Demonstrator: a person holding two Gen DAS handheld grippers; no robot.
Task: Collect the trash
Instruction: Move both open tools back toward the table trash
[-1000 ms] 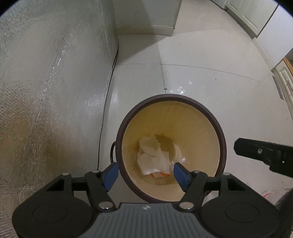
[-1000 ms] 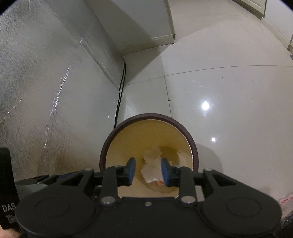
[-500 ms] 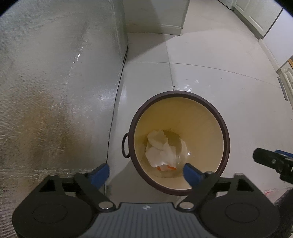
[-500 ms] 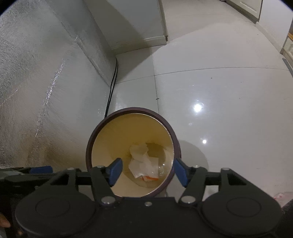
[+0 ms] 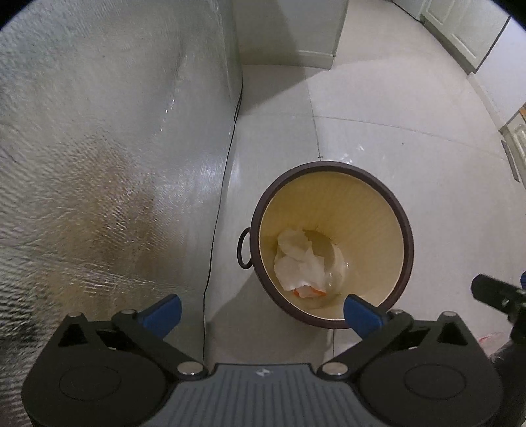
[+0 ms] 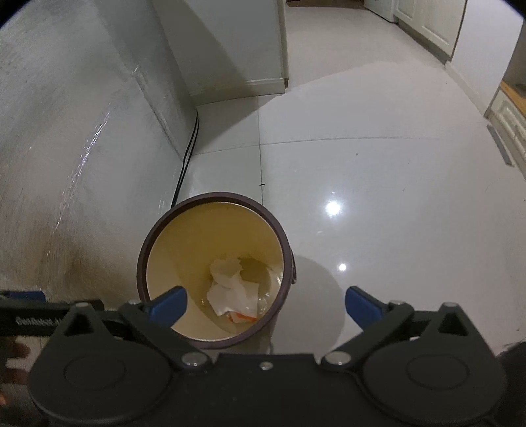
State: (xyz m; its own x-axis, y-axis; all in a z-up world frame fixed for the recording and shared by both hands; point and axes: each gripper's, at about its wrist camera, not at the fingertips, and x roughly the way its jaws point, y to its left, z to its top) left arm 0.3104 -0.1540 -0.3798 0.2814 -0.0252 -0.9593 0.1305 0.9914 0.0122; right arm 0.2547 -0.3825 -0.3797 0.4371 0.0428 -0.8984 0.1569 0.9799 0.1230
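Note:
A round bin with a dark brown rim (image 5: 407,236) and cream inside stands on the pale floor; it also shows in the right wrist view (image 6: 144,253). Crumpled white paper trash (image 5: 299,262) with an orange scrap lies at its bottom, also seen in the right wrist view (image 6: 233,289). My left gripper (image 5: 263,315) is wide open and empty, above and just nearer than the bin. My right gripper (image 6: 264,303) is wide open and empty over the bin's near edge. The right gripper's tip (image 5: 496,295) shows at the right edge of the left wrist view.
A silver foil-covered wall (image 5: 98,164) runs along the left, with a black cable (image 5: 213,236) at its foot. A white cabinet base (image 6: 250,85) stands behind. A small pinkish scrap (image 5: 490,338) lies on the floor at the right. Cupboard doors (image 6: 427,23) line the far right.
Both grippers have opened wide and drawn up and back from the bin. The trash now lies at the bin's bottom.

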